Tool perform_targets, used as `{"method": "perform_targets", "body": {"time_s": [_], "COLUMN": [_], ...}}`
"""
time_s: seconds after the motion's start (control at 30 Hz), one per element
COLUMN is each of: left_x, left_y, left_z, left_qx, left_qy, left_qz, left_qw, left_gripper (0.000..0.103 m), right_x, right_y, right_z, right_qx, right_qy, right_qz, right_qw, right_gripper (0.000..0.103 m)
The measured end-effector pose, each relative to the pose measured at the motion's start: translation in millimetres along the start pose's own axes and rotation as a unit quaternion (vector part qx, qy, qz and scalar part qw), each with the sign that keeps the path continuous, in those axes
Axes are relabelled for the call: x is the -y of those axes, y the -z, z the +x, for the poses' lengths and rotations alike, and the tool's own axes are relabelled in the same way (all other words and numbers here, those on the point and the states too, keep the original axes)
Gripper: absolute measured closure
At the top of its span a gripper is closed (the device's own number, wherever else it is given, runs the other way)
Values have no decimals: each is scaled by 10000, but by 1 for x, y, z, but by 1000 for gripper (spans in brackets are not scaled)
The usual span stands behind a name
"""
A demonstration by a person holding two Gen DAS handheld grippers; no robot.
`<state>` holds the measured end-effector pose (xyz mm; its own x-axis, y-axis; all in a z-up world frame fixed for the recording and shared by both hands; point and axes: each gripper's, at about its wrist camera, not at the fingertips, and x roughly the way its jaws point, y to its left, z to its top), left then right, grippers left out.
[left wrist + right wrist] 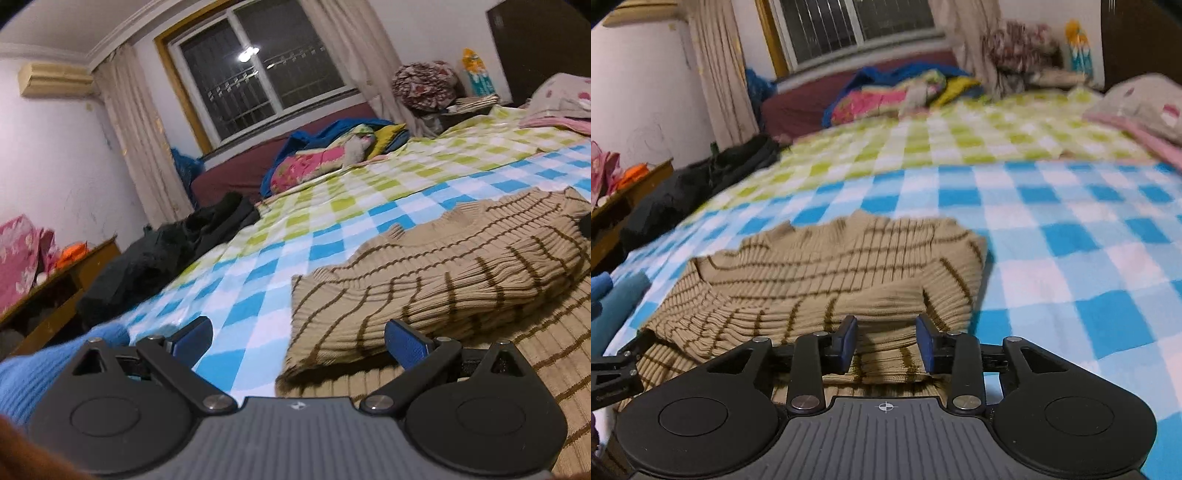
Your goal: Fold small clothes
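A tan knit sweater with brown stripes (443,273) lies partly folded on the checked bedsheet (280,251). My left gripper (297,341) is open, low over the bed at the sweater's left folded edge, with nothing between its blue pads. In the right wrist view the sweater (831,266) lies ahead. My right gripper (886,341) is partly open, with a fold of the sweater's near edge lying between its blue pads (925,343). The left gripper's black frame (613,373) shows at that view's left edge.
A blue knit garment (55,365) lies at the near left of the bed. Dark clothes (159,258) hang off the bed's left edge. A colourful pile of bedding (325,155) sits at the far side, pillows (561,96) at the right, a wooden desk (55,295) on the left.
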<state>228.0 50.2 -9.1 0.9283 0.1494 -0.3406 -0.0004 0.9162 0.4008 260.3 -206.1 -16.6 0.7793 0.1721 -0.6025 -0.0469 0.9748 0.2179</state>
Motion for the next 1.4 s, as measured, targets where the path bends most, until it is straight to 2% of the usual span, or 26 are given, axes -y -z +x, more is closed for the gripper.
{"method": "perform_targets", "body": {"time_s": [0.1, 0.13, 0.17, 0.23, 0.33, 0.4, 0.47, 0.53, 0.6, 0.8, 0.9, 1.0, 1.07, 1.1, 1.2, 1.4], "left_x": [7, 9, 10, 9, 0, -2, 2, 7, 7, -11, -19, -16, -11, -7, -3, -23], "left_y": [-2, -3, -4, -8, -12, -10, -6, -3, -1, -1, -12, -20, -20, -17, -3, 2], "left_z": [0, 2, 4, 8, 10, 11, 14, 15, 11, -11, -9, 5, 17, 25, 34, 9], "left_qx": [111, 116, 117, 75, 30, -1, -87, -186, -182, -1, 77, 13, -196, -420, -738, -743], "left_qy": [86, 96, 90, 77, 80, 91, 111, 55, 66, 32, 82, 144, 314, 383, 350, 305], "left_qz": [138, 162, 171, 95, -168, -176, -18, 161, 208, -50, -425, -629, -511, -338, -65, -403], "left_qw": [9998, 9998, 9997, 9999, 9998, 9998, 9999, 9997, 9996, 10000, 9990, 9979, 9980, 9978, 9966, 9960], "left_gripper": [0, 0, 0, 0, 0, 0, 0, 0, 0, 0, 0, 0, 0, 0, 0, 0], "right_x": [5, 6, 8, 15, 18, 20, 19, 15, 9, -5, -18, -31, -39, -42, -42, -42], "right_y": [-7, -9, -12, -19, -31, -36, -38, -34, -27, -18, -18, -17, -14, -12, -3, -2], "right_z": [9, 10, 11, 10, -2, -14, -20, -16, -10, -28, -34, -23, -14, -8, 12, -6], "right_qx": [-227, -290, -355, -481, -378, -320, -350, -560, -743, -262, 40, -11, -71, -166, -525, -436], "right_qy": [-65, -80, -122, -453, -790, -912, -682, -336, -17, 255, 92, -174, -297, -318, 20, -123], "right_qz": [145, 189, 272, 663, 983, 1079, 1017, 667, 436, 4, -240, -348, -457, -566, -783, -615], "right_qw": [9996, 9994, 9989, 9956, 9913, 9895, 9919, 9956, 9963, 9993, 9997, 9992, 9985, 9978, 9955, 9971], "right_gripper": [72, 77, 86, 95, 95, 96, 95, 95, 90, 89, 87, 87, 87, 86, 80, 78]}}
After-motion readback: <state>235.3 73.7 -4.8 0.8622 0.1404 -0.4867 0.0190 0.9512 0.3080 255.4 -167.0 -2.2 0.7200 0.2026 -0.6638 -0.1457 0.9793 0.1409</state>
